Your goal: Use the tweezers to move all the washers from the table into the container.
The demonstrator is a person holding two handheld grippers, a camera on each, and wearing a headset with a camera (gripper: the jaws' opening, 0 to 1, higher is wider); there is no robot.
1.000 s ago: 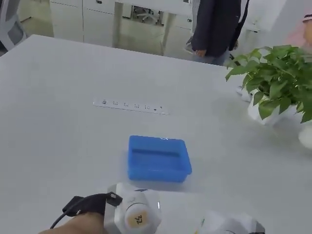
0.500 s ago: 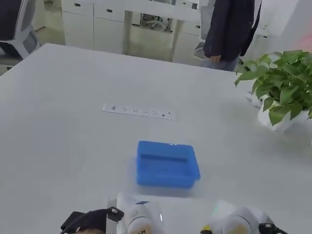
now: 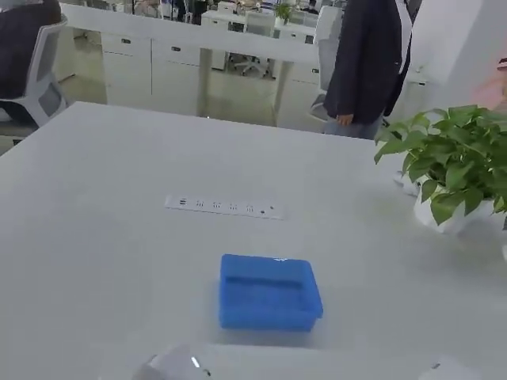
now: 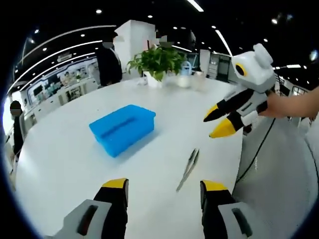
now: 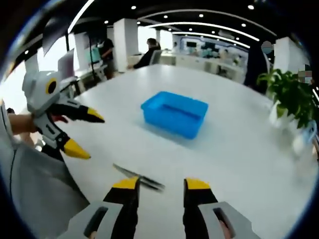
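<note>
The left gripper (image 4: 164, 193) had its fingers (image 4: 115, 190) spread wide with nothing between them, and the right gripper (image 5: 160, 189) likewise held its fingers (image 5: 198, 188) apart and empty. The tweezers (image 4: 188, 169) lay flat on the desk (image 3: 103, 237), on the person's side of the container (image 4: 123, 129) and apart from it, between the two grippers. From the left gripper they sat just ahead, nearer its right finger. Their long axis ran roughly forward along the fingers, so these looked fit to straddle the shaft with little turning. From the right gripper the tweezers (image 5: 138, 178) lay just past the fingertips but crosswise, slanting in front of its left finger. A grasp from there would probably need a roll of the hand first. Both grippers seemed about equally near. The container was blue and open-topped, and the plant (image 3: 451, 162) stood well beyond it to the right. Washers were too small to make out.
</note>
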